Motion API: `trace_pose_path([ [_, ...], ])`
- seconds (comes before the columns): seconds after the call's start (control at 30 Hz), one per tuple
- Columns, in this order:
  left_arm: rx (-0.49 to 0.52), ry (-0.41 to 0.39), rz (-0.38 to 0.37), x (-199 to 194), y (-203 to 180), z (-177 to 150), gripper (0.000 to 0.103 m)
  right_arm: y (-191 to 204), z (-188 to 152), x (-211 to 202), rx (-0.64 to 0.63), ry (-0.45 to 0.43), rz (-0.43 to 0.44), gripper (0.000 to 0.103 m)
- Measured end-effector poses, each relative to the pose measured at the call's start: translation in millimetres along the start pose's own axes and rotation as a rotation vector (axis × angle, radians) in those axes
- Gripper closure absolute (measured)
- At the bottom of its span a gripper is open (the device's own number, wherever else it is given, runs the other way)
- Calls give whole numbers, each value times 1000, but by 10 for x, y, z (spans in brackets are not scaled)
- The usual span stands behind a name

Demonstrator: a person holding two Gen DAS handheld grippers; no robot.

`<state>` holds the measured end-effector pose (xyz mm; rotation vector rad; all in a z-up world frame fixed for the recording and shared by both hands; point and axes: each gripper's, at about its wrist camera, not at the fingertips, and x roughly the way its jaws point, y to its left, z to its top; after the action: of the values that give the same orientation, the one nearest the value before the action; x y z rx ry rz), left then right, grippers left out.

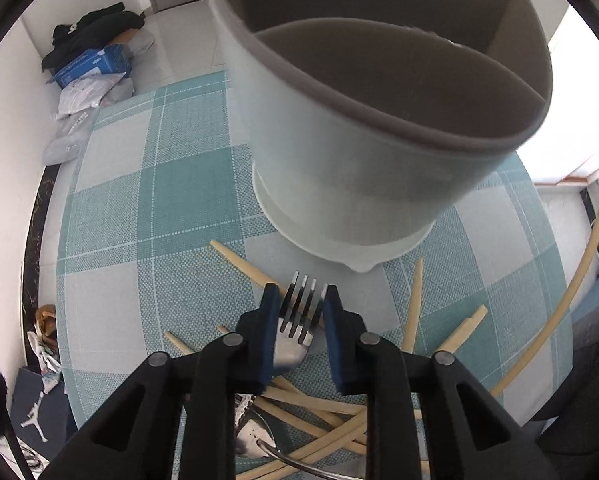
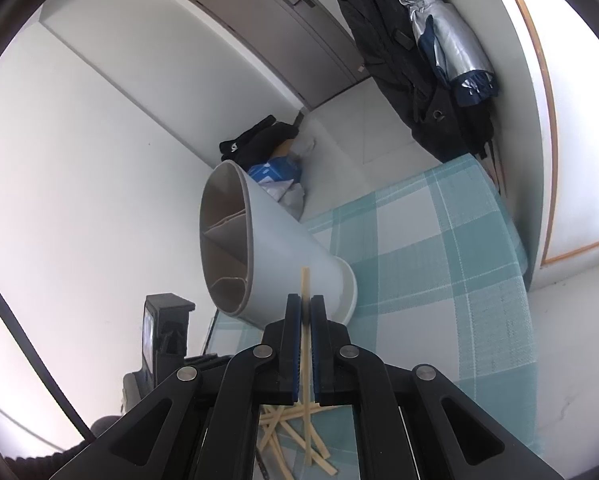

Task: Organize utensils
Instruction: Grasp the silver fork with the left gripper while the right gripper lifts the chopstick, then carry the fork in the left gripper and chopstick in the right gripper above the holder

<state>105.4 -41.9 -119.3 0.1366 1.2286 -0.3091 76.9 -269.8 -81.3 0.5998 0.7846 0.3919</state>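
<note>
A pale grey utensil holder with inner dividers stands on the teal checked cloth. In the left wrist view it rises just beyond my left gripper. The left blue pads press on both sides of a metal fork's head, tines pointing toward the holder. Loose chopsticks and a spoon lie beneath it. My right gripper is shut on a single chopstick, held up in front of the holder. This chopstick shows at the right of the left wrist view. More chopsticks lie below.
The cloth ends at the table's far and right edges. On the floor beyond lie black clothing and a blue box. Dark coats and a folded umbrella hang at the right. A black device stands at the left.
</note>
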Motion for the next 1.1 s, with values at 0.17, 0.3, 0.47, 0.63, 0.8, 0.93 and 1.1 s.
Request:
trace_pose_path([
  [0.17, -60, -15, -15, -30, 43, 10, 102, 61, -7, -33, -21, -10, 4, 99],
  [0.3, -82, -21, -24, -63, 81, 0, 102, 97, -11, -63, -34, -19, 1, 99],
  [0.47, -107, -52, -37, -137, -4, 52, 103, 124, -17, -95, -49, -30, -4, 99],
  [0.63, -157, -107, -68, -307, 17, 74, 103, 124, -29, -111, -55, -33, -11, 99],
  [0.8, -177, -187, -79, -549, -15, 43, 103, 165, -43, -115, -70, -42, -18, 99],
  [0.93, -202, -251, -109, -759, -14, 8, 103, 246, -66, -129, -103, -57, -21, 99],
  [1.1, -247, -321, -155, -972, 100, -23, 103, 386, -113, -174, -152, -81, -27, 99],
])
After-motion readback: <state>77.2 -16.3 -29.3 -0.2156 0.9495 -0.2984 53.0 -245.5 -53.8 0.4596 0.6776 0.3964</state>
